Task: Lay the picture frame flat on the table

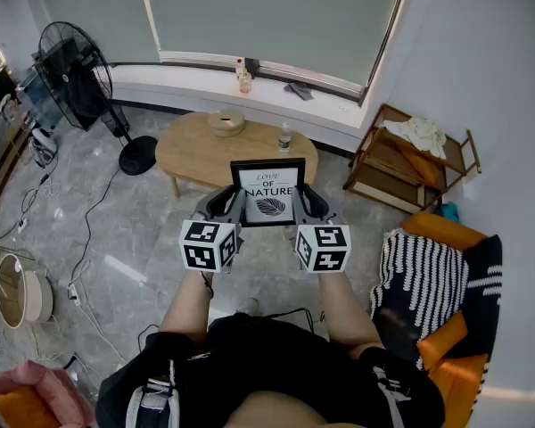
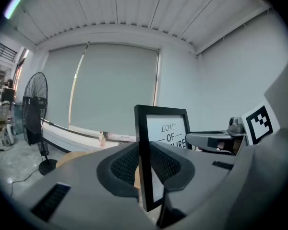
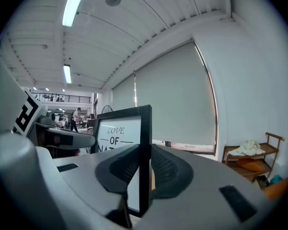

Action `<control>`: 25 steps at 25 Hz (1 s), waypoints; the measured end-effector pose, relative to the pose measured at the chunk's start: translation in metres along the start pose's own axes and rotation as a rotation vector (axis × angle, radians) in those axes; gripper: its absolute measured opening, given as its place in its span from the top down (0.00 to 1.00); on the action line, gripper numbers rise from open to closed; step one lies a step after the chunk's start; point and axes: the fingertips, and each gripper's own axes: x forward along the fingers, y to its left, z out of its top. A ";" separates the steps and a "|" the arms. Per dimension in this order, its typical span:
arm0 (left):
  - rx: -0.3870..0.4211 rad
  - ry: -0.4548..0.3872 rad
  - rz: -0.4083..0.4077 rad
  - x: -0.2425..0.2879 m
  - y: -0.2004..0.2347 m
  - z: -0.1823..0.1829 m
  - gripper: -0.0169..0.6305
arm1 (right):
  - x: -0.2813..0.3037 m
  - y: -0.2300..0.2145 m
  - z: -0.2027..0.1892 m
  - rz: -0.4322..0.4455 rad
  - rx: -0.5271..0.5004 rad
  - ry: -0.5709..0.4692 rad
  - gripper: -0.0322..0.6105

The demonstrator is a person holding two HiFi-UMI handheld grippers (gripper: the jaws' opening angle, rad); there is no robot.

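Observation:
A black picture frame (image 1: 268, 192) with a white print reading "LOVE OF NATURE" is held upright in the air, above the near edge of the oval wooden table (image 1: 196, 150). My left gripper (image 1: 234, 209) is shut on the frame's left edge (image 2: 144, 157). My right gripper (image 1: 302, 205) is shut on the frame's right edge (image 3: 145, 152). In both gripper views the black edge runs straight up between the dark pads. The frame's face is turned toward me in the head view.
On the table stand a round tan container (image 1: 226, 121) and a small bottle (image 1: 284, 137). A black standing fan (image 1: 80, 74) is at the left, a wooden shelf (image 1: 410, 163) at the right. An orange seat with a striped cushion (image 1: 428, 279) lies near right. Cables trail across the floor.

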 end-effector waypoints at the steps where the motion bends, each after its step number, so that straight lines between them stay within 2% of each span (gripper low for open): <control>1: 0.007 -0.005 0.012 -0.001 -0.006 0.000 0.85 | -0.003 -0.004 -0.001 0.004 0.014 -0.002 0.81; 5: 0.019 -0.018 0.042 -0.011 -0.024 -0.004 0.85 | -0.019 -0.009 -0.007 0.033 0.053 -0.012 0.81; 12: 0.015 -0.023 0.075 -0.031 -0.024 -0.008 0.85 | -0.030 0.006 -0.006 0.070 0.045 -0.026 0.81; 19: 0.011 -0.024 0.062 -0.033 0.002 -0.008 0.85 | -0.014 0.024 -0.007 0.057 0.050 -0.027 0.81; 25: 0.020 -0.023 0.027 -0.027 0.047 0.000 0.85 | 0.019 0.051 -0.003 0.022 0.048 -0.028 0.81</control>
